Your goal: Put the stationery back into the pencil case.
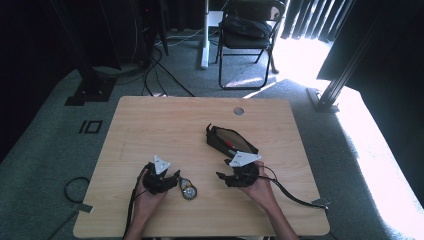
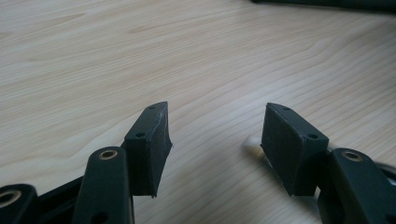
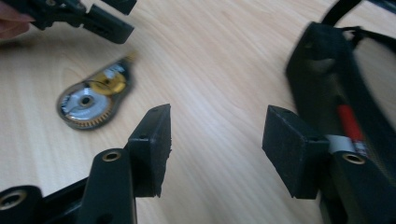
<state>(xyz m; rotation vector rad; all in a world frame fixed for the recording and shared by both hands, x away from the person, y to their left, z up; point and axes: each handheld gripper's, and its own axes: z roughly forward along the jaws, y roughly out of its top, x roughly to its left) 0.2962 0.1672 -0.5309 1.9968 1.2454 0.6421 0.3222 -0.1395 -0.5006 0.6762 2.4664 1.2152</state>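
Tape dispenser [image 1: 188,190] between grippers, pencil case [image 1: 229,141] beyond

You look down on a light wooden table [image 1: 165,120] with rounded corners and a round grey grommet [image 1: 238,111] near its far edge. Grey carpet [image 1: 45,150] surrounds it. At the top centre stands a black folding chair [image 1: 248,35]. Black curtains [image 1: 30,60] darken the upper left and right, and bright sunlight [image 1: 365,130] spills across the floor at right. Cables [image 1: 160,70] trail at upper left.
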